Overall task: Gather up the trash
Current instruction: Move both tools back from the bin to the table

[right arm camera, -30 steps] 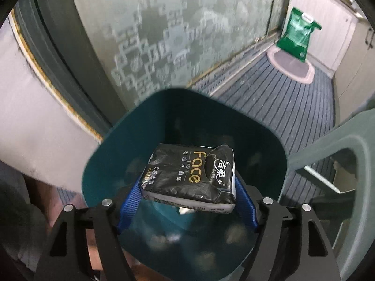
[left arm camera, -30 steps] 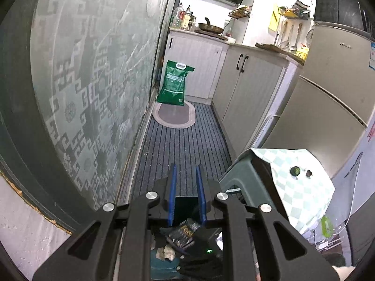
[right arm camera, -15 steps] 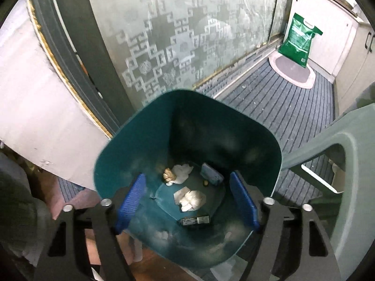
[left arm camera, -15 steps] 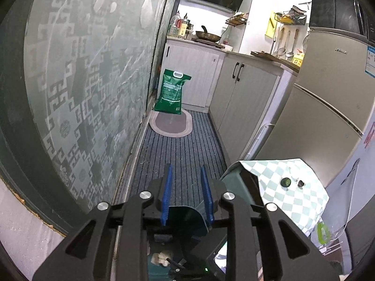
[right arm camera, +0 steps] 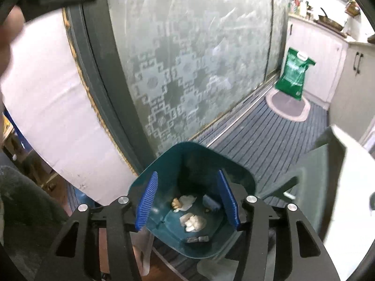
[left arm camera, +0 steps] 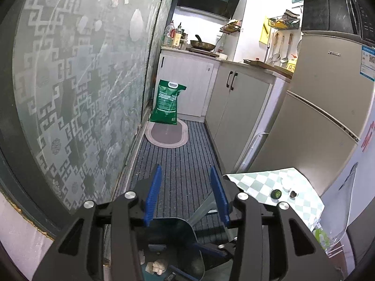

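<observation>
Nearby, green sack (left arm camera: 166, 104) leans against cabinet (left arm camera: 187, 82).

Striped floor mat (left arm camera: 178, 164), oval rug (left arm camera: 167, 134), green sack (left arm camera: 165, 104) on rug

Green sack (left arm camera: 166, 104) beside oval mat (left arm camera: 167, 134)

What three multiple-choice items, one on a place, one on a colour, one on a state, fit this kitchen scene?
1. Where does the green sack stand?
A. on the counter
B. on the floor, at the oval mat
C. inside the bin

2. What colour is the trash bin?
A. red
B. white
C. teal

3. How is the right hand-held gripper?
A. empty, jaws apart
B. clamped on a bottle
C. clamped on the bin's rim

Key: B, the sack stands behind the mat; C, its walls are teal; A, nothing lies between the closing jaws.
</observation>
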`<state>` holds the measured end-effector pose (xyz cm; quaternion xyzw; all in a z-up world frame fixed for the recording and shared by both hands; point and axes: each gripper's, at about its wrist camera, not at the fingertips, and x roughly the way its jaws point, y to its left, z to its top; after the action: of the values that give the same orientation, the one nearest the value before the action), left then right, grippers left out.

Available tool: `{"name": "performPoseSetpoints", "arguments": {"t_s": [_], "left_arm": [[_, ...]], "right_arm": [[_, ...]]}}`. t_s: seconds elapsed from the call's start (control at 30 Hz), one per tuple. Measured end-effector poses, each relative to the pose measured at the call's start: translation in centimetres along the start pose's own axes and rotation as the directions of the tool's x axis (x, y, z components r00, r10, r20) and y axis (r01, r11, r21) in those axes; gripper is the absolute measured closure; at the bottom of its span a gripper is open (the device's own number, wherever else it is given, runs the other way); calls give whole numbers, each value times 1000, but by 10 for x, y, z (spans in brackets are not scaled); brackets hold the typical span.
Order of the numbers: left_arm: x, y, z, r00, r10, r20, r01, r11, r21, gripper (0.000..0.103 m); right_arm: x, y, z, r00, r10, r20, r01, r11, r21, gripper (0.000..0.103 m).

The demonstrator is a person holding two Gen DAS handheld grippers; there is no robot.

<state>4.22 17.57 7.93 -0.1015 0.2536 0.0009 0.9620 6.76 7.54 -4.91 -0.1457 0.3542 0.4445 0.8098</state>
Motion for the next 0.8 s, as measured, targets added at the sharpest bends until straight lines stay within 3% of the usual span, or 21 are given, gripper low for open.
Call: {"name": "performPoseSetpoints", "arguments": {"t_s": [0.33,0.8], "left_arm": [[8,-28,5,999,-35,18,35,999,12,57],[57,-91,-11,995,-84,-61,88,995,57,54]], "right_arm": [[-44,-47,-6,993,-91,75,86,994,64,53],[-94,-139,-52,971,-224,88,200,954,225,53]]}}
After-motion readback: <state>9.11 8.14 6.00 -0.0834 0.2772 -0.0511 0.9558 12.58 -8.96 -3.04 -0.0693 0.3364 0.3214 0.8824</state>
